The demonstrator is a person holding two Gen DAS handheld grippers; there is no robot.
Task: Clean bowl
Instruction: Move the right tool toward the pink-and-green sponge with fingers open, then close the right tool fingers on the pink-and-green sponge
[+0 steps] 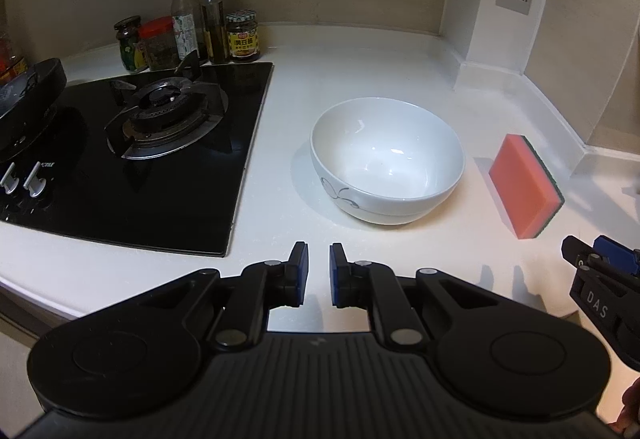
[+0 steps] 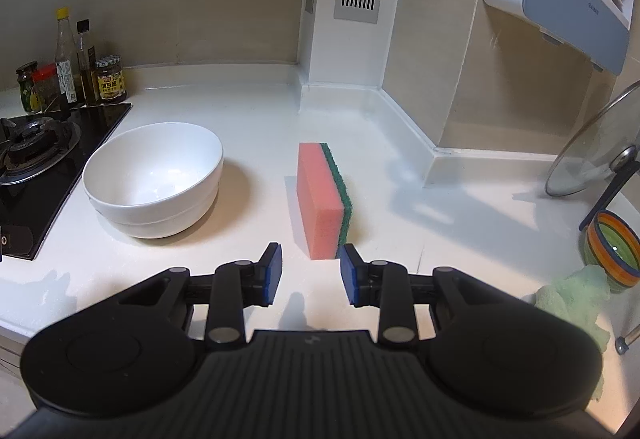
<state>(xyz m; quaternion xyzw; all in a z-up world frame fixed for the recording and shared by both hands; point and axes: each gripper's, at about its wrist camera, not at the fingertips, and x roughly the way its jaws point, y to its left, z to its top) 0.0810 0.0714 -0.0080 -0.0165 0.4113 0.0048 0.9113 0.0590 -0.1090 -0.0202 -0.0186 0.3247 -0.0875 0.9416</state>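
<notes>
Left wrist view, bowl [image 1: 387,167] just beyond empty hand-held gripper [image 1: 319,271]

A white bowl [image 1: 387,167] with a thin dark swirl painted on its outer wall is set upright and empty on the white counter, just right of the hob. A pink sponge [image 2: 325,201] with a green scouring layer is stood on edge to its right, apart from it.
</notes>
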